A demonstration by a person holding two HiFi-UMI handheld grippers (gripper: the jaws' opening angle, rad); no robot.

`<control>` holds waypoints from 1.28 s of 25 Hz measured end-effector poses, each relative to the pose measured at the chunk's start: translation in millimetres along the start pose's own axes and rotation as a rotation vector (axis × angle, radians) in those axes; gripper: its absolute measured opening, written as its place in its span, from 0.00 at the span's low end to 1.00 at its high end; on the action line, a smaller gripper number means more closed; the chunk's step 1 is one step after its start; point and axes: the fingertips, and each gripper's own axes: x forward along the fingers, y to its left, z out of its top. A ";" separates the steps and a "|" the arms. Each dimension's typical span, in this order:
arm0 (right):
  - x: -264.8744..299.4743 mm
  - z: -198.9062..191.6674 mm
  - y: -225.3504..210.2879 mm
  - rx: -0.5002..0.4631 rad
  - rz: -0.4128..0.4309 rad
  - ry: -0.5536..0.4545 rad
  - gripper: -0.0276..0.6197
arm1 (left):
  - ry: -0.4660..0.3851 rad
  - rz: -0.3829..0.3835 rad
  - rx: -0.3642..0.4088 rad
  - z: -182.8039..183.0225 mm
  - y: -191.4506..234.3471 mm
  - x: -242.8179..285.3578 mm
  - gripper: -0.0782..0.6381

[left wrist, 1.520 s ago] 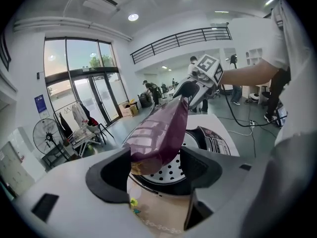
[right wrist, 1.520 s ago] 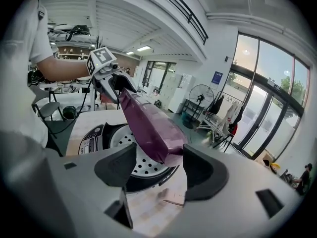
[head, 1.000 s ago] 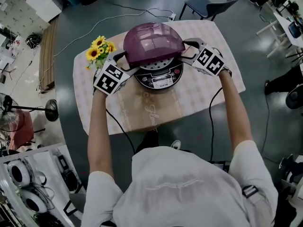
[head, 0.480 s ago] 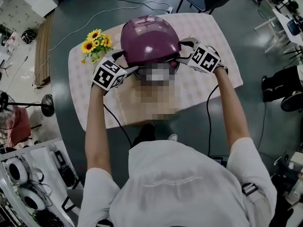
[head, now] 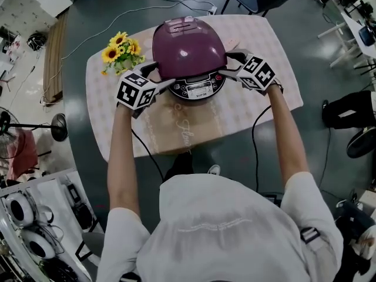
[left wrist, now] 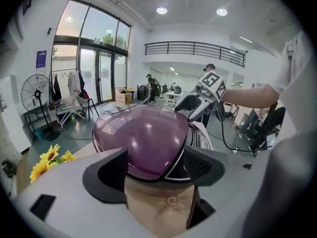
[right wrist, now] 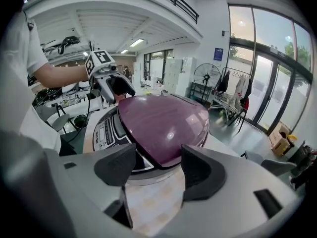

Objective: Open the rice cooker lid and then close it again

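The lid [head: 188,49] is down over the cooker [head: 201,89], or very nearly. A second ago it stood tilted up, with the inner plate showing under it. Half a second ago it was lower, and now only the control panel shows in front of its rim. The right gripper view shows a dark line between the lid's front edge and the panel, so whether the latch has caught cannot be told.

The cooker stands toward the far side of the table [head: 252,107], about mid-width. The left gripper [head: 162,76] sits at its left flank and the right gripper [head: 230,64] at its right flank. Both have come down with the lid.

The left tongs are spread wide, having just been opening. The lid's side edge lies between them, but the pads do not press on it. The right tongs are also apart, with the lid's rim in the gap and nothing squeezed.

The opening half looks finished and the closing half almost so. What probably remains is a firm push on the front of the lid until it seats. If it is left unlatched, it could spring back up.

Sunflowers [head: 120,49] lie just left of the cooker, clear of both grippers.
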 end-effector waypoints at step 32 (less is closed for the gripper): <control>2.3 -0.7 -2.7 0.212 0.034 -0.088 0.49 | -0.055 0.152 -0.131 -4.4 13.5 4.6 0.46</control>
